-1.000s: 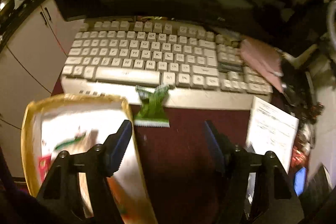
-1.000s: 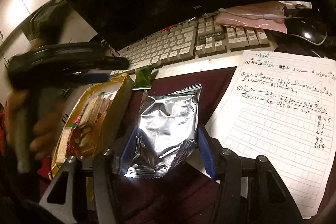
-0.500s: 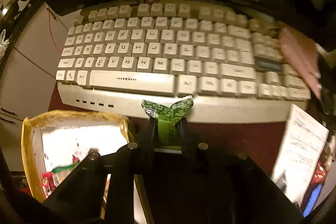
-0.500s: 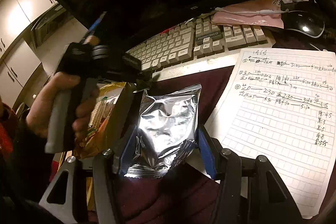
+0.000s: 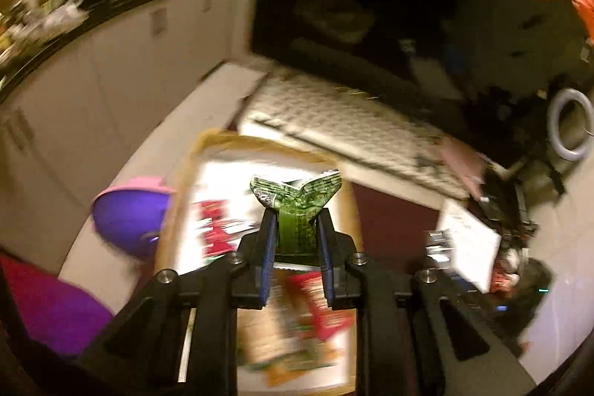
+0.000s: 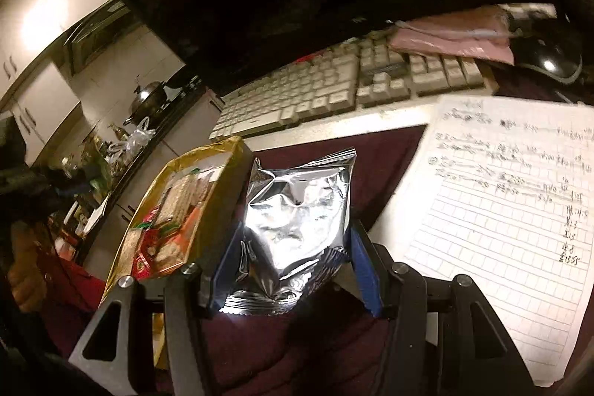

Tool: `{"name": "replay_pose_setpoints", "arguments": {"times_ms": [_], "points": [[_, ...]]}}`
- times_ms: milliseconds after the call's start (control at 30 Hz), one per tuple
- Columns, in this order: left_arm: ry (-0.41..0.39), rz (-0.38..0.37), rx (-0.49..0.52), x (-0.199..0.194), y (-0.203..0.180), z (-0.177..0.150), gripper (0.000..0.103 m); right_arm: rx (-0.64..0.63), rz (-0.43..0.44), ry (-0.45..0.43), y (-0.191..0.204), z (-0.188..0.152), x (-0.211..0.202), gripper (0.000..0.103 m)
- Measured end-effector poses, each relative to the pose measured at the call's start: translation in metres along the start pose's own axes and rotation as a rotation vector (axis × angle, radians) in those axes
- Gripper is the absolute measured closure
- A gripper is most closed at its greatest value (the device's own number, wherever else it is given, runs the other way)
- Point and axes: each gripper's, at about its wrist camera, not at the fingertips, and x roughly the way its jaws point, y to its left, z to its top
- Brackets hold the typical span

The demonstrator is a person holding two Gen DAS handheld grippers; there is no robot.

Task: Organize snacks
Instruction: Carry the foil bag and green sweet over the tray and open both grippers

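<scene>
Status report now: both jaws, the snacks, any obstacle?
Left gripper shut on green packet, above gold box. Right gripper shut on silver bag. No obstacle seen.

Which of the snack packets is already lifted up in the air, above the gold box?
The small green packet, pinched in the left tongs above the gold box. The silver packet lies on the desk.

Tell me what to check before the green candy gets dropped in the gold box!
1. Green candy wrapper pinched firmly in the left gripper: ok.
2. Candy lifted off the table: ok.
3. Candy above the open gold box: ok, though the picture is blurred.
4. Room in the box among the other snacks: cannot tell.
5. Silver bag between the right gripper fingers: ok; whether they squeeze it, cannot tell.
</scene>
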Motion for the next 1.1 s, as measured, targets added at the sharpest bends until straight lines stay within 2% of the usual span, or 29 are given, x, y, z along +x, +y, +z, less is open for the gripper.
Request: {"name": "replay_pose_setpoints", "arguments": {"times_ms": [100, 200, 300, 467, 633, 900, 1100], "points": [[0.038, 0.020, -0.041, 0.022, 0.021, -0.001, 0.080, -0.072, 0.054, 0.015, 0.031, 0.007, 0.004, 0.047], [0.037, 0.012, -0.050, 0.037, 0.028, -0.003, 0.080, -0.175, 0.095, 0.021, 0.071, 0.014, 0.014, 0.047], [0.027, 0.041, -0.038, 0.045, 0.031, -0.007, 0.080, -0.231, 0.129, 0.064, 0.100, 0.024, 0.042, 0.047], [0.033, 0.047, -0.059, 0.055, 0.045, -0.012, 0.080, -0.273, 0.120, 0.136, 0.131, 0.040, 0.092, 0.047], [0.031, 0.064, -0.060, 0.059, 0.054, -0.012, 0.080, -0.260, 0.091, 0.202, 0.138, 0.054, 0.135, 0.047], [0.052, 0.043, -0.070, 0.068, 0.061, -0.015, 0.080, -0.238, 0.077, 0.269, 0.141, 0.047, 0.150, 0.046], [0.061, 0.036, -0.084, 0.071, 0.064, -0.017, 0.080, -0.211, 0.086, 0.275, 0.137, 0.047, 0.152, 0.045]]}}
